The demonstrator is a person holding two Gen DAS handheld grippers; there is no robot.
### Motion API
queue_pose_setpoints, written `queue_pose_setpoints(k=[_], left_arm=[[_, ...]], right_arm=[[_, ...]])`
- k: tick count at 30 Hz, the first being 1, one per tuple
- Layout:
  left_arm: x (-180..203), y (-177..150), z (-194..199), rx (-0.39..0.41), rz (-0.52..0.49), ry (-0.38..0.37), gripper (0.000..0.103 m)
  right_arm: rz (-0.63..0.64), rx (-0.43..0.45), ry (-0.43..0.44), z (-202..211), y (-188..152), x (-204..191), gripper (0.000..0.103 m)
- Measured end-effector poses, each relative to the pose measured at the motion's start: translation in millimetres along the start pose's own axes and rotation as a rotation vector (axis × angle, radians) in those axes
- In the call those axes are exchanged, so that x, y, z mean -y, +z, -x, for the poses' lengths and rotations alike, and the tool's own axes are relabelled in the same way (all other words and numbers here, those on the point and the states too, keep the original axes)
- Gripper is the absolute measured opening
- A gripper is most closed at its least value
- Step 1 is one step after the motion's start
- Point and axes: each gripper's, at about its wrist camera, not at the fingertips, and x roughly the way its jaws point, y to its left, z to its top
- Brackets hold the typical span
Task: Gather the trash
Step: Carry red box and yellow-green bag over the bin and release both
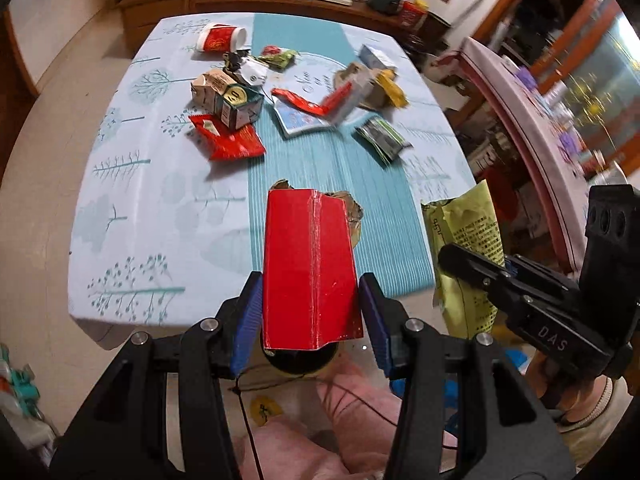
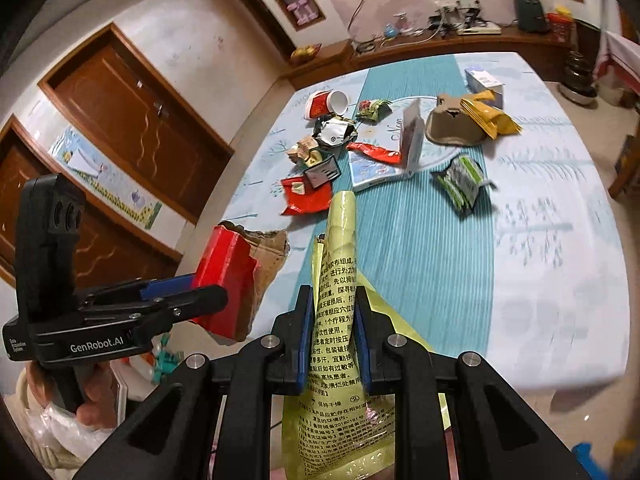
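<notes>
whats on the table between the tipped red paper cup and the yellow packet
A small green and red wrapper lies between the red paper cup and the yellow packet, clearest in the right wrist view.

we see even, warm indoor light and soft shadows. fisheye distortion bends the table [image 1: 120,184] edges; corners go black. motion blur smears the scattered wrappers [image 2: 460,184] and the right-hand background.

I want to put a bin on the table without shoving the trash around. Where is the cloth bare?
The near half of the table is bare: the teal runner and tree-print cloth on both sides, short of the red wrapper and green packet. The right edge past the green packet is free too. The far middle is crowded, from the paper cup to the yellow packets.
</notes>
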Motion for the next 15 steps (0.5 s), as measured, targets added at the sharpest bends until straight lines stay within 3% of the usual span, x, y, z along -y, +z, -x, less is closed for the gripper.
queue_pose_setpoints(k=[9,15], left_arm=[[-4.4,-72.1,8.0,-0.076,-0.054,-0.046,0.045],[2.5,-117.2,-25.6,-0.154,-0.054,-0.058,0.045]], right_arm=[[-0.137,0.03,-0.045,18.1,-93.1,-16.9,0.018],[-0.188,-0.023,-0.111,2.1,-144.3,-3.9,0.018]])
